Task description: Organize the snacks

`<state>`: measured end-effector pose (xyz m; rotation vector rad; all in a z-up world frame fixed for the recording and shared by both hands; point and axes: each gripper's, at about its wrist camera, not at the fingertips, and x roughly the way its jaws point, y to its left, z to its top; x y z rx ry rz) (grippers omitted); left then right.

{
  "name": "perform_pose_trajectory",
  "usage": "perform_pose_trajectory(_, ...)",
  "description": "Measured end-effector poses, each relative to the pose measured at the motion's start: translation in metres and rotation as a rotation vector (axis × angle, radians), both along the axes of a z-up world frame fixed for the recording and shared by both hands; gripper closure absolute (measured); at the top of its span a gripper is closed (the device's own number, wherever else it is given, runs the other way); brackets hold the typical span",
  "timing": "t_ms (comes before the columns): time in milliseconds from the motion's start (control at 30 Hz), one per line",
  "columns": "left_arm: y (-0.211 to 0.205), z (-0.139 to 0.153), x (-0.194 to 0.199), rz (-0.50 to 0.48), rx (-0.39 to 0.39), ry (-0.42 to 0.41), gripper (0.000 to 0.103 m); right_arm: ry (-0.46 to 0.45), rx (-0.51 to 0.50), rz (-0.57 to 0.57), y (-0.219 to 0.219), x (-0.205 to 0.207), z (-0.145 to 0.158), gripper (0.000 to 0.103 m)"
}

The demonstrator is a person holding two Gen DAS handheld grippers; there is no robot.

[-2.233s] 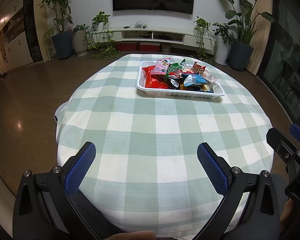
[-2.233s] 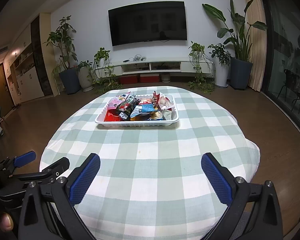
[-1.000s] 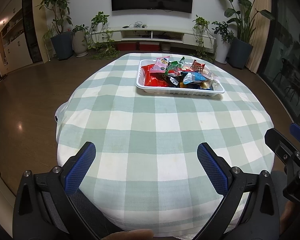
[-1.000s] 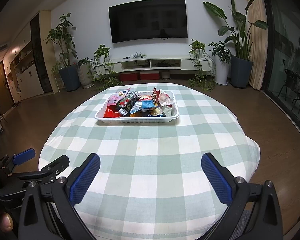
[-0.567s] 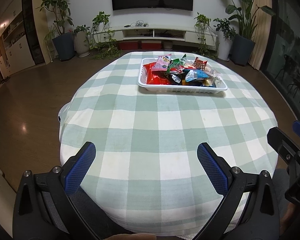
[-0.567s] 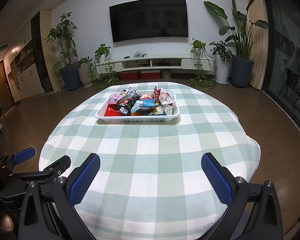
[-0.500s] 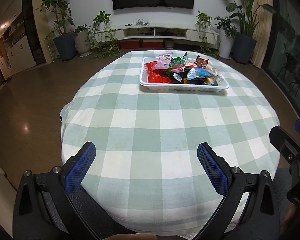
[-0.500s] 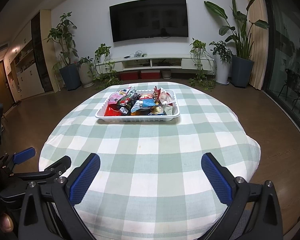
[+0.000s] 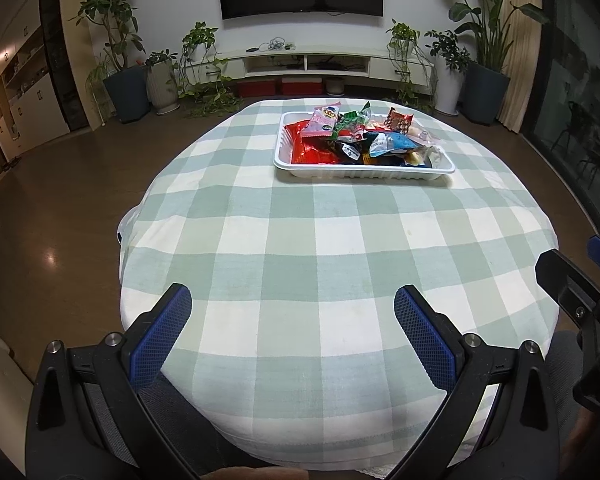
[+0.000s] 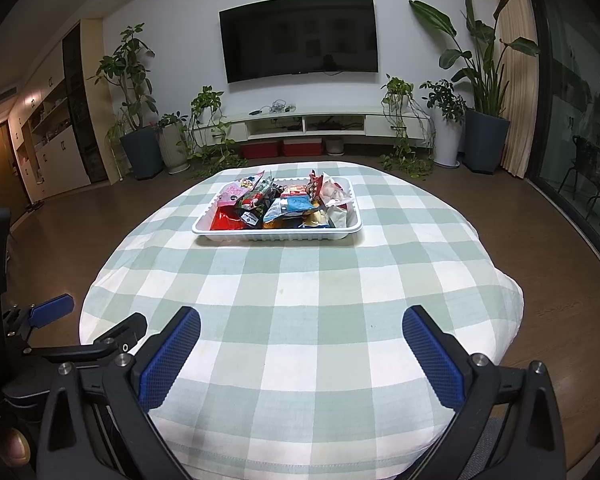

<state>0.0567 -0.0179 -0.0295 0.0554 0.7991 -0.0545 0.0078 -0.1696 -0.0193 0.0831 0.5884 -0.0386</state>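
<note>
A white tray (image 9: 364, 172) holds a heap of snack packets (image 9: 356, 140) on the far side of a round table with a green-and-white checked cloth (image 9: 332, 256). The tray also shows in the right wrist view (image 10: 278, 233), with its snack packets (image 10: 288, 204). My left gripper (image 9: 292, 324) is open and empty over the table's near edge. My right gripper (image 10: 300, 340) is open and empty, also at the near edge, to the right of the left one. Both are far from the tray.
Brown floor surrounds the table. A TV (image 10: 298, 36) hangs on the far wall above a low white cabinet (image 10: 312, 124). Potted plants (image 10: 140, 132) stand along that wall. A dark glass door (image 10: 580, 140) is at the right.
Both grippers have drifted slightly forward toward the tray, which sits a little lower and larger in the views. Both stay open and empty.
</note>
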Motion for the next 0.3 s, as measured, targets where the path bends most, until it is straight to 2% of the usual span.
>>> perform_pose_trajectory(300,-0.0004,-0.0011,-0.0019,-0.012,-0.016,-0.003,0.0,0.007,0.005,-0.002,0.0011,-0.0036,-0.0025,0.0)
